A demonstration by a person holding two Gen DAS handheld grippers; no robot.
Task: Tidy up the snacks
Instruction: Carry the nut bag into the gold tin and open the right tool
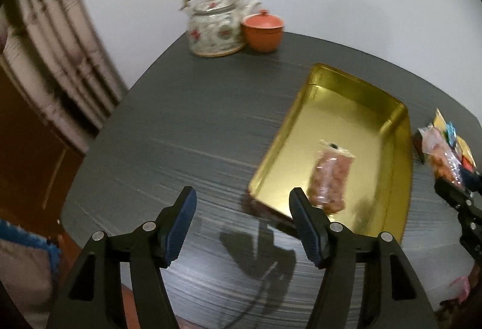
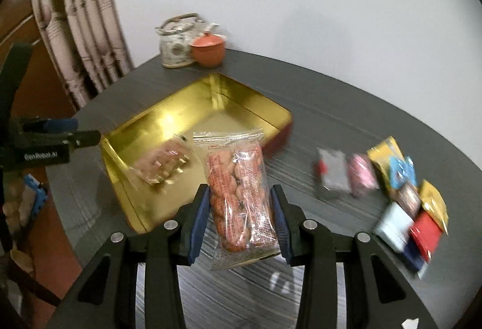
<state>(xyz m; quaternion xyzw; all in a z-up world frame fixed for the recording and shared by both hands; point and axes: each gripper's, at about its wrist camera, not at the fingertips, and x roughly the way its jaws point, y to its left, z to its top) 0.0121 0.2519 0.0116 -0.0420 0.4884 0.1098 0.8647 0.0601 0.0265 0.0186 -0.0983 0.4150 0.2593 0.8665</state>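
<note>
The left wrist view is showing the left gripper [image 1: 242,205] hanging over bare dark table [image 1: 180,124] with its blue-padded fingers spread wide and nothing between them, a patterned teapot [image 1: 215,25] and a lidded orange cup [image 1: 262,31] standing touching each other at the far edge, and the gold tray [image 1: 394,178] lying to the right, just beyond the right finger. Inside that tray a single clear packet of peanuts [image 1: 330,178] is lying lengthwise on the gold floor, apart from the walls. At the far right edge of this view the right gripper [image 1: 461,193] is only partly appearing, with a clear bag of orange snacks at its tip and a few coloured wrappers behind it. The right wrist view is giving what the other cannot: the right gripper's fingers [image 2: 198,220] are pinching a second peanut packet [image 2: 241,202] by its long sides, holding it upright above the table just in front of the tray's near right corner. Further right, a loose cluster of small wrapped snacks [image 2: 397,193], grey, pink, yellow, blue, red and pale, is lying on the table well apart from the tray, blurred.
</note>
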